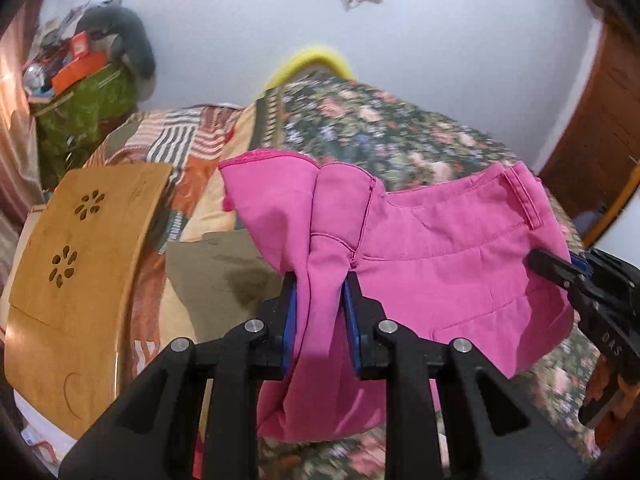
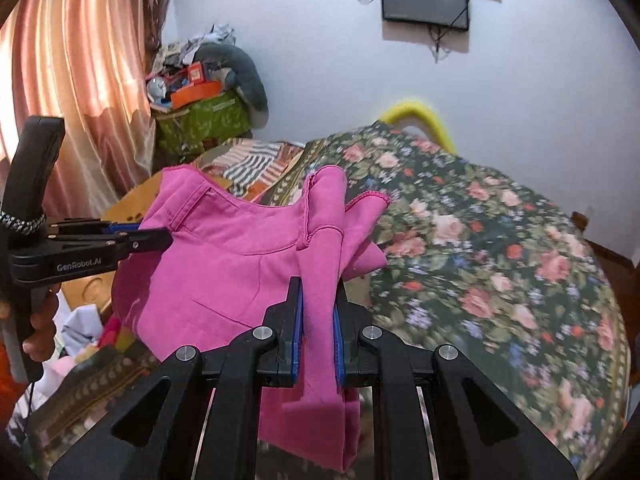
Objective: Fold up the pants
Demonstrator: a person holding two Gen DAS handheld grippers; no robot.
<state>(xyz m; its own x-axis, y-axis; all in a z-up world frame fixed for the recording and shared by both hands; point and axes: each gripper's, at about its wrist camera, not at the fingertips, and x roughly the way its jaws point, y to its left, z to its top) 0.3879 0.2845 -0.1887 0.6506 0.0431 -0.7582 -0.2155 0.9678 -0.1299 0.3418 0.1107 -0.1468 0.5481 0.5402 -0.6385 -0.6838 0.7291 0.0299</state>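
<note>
One pair of bright pink cotton pants [image 1: 440, 240], bunched, hanging above floral bed cover [image 1: 380, 128]. Left gripper [image 1: 320, 312] and right gripper [image 2: 318, 320]: fingers clamped tight on waistband fabric.

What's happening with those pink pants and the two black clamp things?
A person is folding a pair of pink pants using a hand-held gripper in each hand. The left gripper is shut on a bunch of the fabric, and the right gripper is shut on another bunch. The pants hang between them in the air, above a bed with a floral bedspread; no neat fold shows yet.
</note>
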